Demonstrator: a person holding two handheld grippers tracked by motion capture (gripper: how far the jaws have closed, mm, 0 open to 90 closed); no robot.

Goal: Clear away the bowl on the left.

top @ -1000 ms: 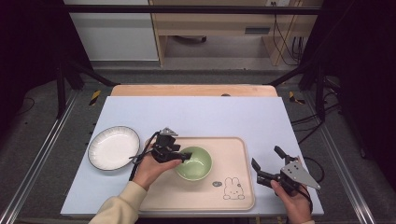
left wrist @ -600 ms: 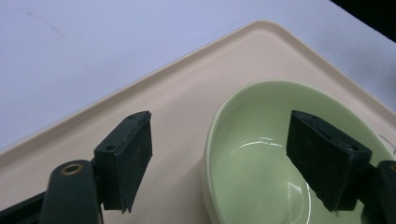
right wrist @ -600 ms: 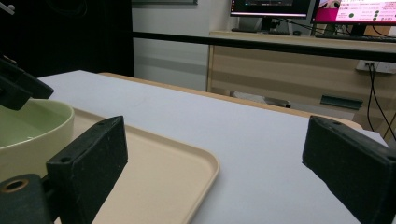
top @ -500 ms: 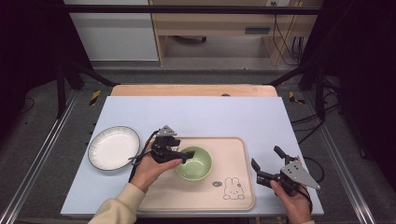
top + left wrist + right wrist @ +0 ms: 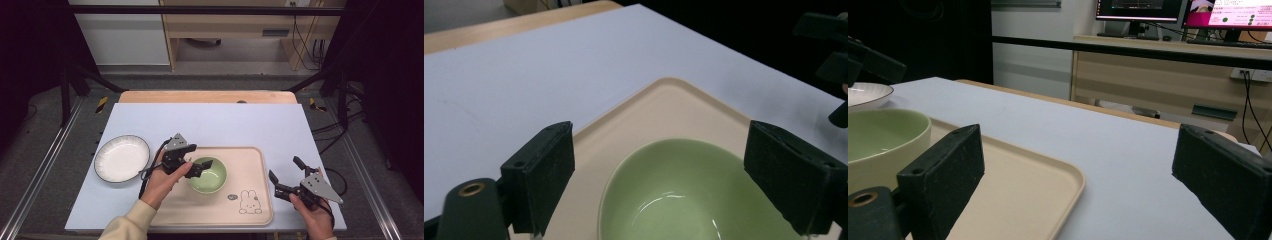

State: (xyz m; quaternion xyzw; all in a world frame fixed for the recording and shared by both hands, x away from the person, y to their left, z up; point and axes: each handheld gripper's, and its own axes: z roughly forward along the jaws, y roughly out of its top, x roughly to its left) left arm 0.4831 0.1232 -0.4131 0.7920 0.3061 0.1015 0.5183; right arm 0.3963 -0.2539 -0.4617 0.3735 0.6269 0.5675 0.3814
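Observation:
A pale green bowl (image 5: 210,176) stands on a beige tray (image 5: 250,160) with a rabbit print. My left gripper (image 5: 202,168) hovers at the bowl's left rim and is open. In the left gripper view its fingers (image 5: 541,175) stand wide apart, with the bowl (image 5: 694,195) low between them and nothing gripped. My right gripper (image 5: 286,169) is open too, just off the tray's right edge, and holds nothing. In the right gripper view the bowl (image 5: 883,135) and tray (image 5: 1013,190) lie to the left of that gripper (image 5: 1083,155).
A white plate (image 5: 121,158) with a dark rim lies on the pale blue mat (image 5: 210,122), left of the tray. Bare mat stretches behind the tray to the wooden far edge (image 5: 207,96). Metal frame rails run along both sides.
The left gripper has drifted very slightly left and back at the bowl's rim. The right gripper, bowl, tray and plate stay put.

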